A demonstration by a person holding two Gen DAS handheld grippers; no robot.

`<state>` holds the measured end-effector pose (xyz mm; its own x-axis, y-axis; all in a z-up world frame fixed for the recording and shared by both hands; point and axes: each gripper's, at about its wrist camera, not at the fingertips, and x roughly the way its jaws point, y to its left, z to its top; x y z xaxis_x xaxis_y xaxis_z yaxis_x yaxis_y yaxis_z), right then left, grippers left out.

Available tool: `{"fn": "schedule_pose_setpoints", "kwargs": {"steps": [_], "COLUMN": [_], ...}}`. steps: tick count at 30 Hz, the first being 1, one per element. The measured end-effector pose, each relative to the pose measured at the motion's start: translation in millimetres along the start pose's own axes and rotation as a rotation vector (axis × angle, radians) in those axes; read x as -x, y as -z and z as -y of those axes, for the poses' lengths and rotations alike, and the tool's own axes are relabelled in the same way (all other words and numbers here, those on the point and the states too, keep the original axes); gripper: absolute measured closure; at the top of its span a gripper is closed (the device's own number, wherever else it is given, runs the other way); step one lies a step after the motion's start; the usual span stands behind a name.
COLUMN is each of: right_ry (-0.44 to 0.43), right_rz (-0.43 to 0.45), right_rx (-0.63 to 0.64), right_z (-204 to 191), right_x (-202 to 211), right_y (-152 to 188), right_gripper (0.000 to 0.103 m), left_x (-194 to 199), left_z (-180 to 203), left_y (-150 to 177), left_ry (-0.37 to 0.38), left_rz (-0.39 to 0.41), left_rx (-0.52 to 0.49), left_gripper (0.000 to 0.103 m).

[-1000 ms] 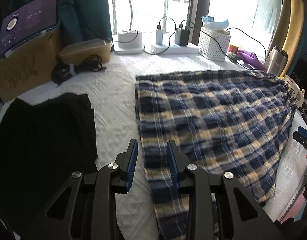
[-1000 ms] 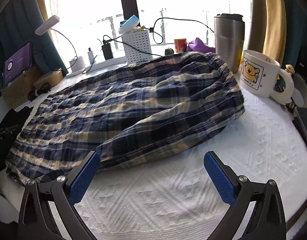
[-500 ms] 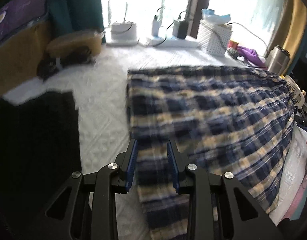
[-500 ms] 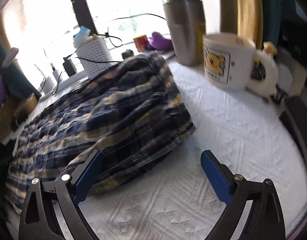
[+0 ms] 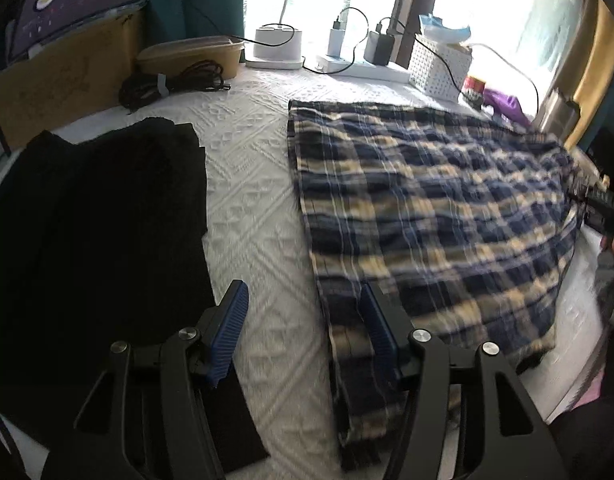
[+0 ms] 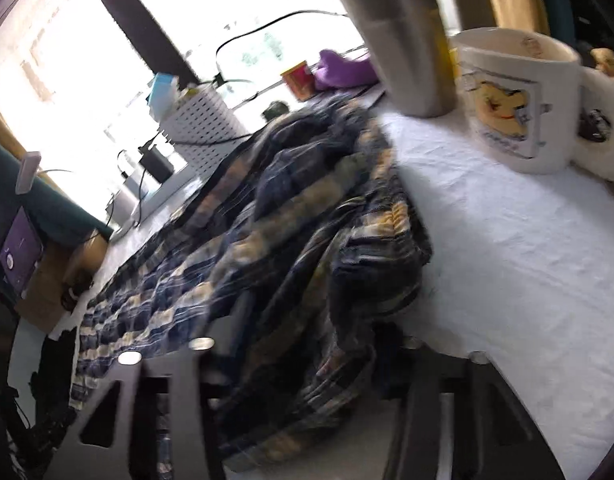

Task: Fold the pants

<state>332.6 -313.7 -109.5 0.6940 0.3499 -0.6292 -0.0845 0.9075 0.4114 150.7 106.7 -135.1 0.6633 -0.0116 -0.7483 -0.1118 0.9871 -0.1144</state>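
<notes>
Blue, navy and cream plaid pants [image 5: 427, 208] lie flat on the white quilted cover [image 5: 251, 200]. My left gripper [image 5: 303, 332] hovers over their near left hem. Its jaws are opening: the left pad is over bare cover, the right pad at the hem strip, and neither presses the cloth. In the blurred right wrist view, the waistband end of the pants [image 6: 287, 240] is bunched up between the fingers of my right gripper [image 6: 307, 332]. Its jaws are closing on that cloth, which hides the pads. From the left wrist view, the right gripper [image 5: 599, 208] shows at the far right edge.
A black garment [image 5: 95, 220] lies left of the pants. A bear mug [image 6: 519, 100] and a steel tumbler [image 6: 403, 40] stand close to the waistband. Along the window sit a white basket [image 5: 439, 68], chargers, a coiled cable [image 5: 167, 84] and a cardboard box.
The left jaws spread wider and dropped toward the hem. The right gripper slid to the waistband, rolled, and went from wide open to closed around bunched cloth.
</notes>
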Motion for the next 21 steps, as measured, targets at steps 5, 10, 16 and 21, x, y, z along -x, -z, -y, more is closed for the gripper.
{"fn": "schedule_pose_setpoints", "kwargs": {"steps": [5,10,16,21], "right_ry": [0.019,0.062,0.076,0.083], "right_rz": [0.074,0.123,0.136,0.15], "right_rx": [0.051,0.1,0.134,0.139], "right_z": [-10,-16,-23,-23], "right_x": [22,55,90,115], "right_y": [5,15,27,35], "right_gripper": [0.095,0.096,0.096,0.096], "left_x": [3,17,42,54], "left_z": [16,25,19,14], "left_y": [14,24,29,32], "left_ry": [-0.024,0.019,0.082,0.09], "left_rz": [0.058,0.083,0.106,0.11], "left_rx": [-0.079,-0.076,-0.055,-0.046], "left_gripper": [0.065,0.099,0.099,0.099]}}
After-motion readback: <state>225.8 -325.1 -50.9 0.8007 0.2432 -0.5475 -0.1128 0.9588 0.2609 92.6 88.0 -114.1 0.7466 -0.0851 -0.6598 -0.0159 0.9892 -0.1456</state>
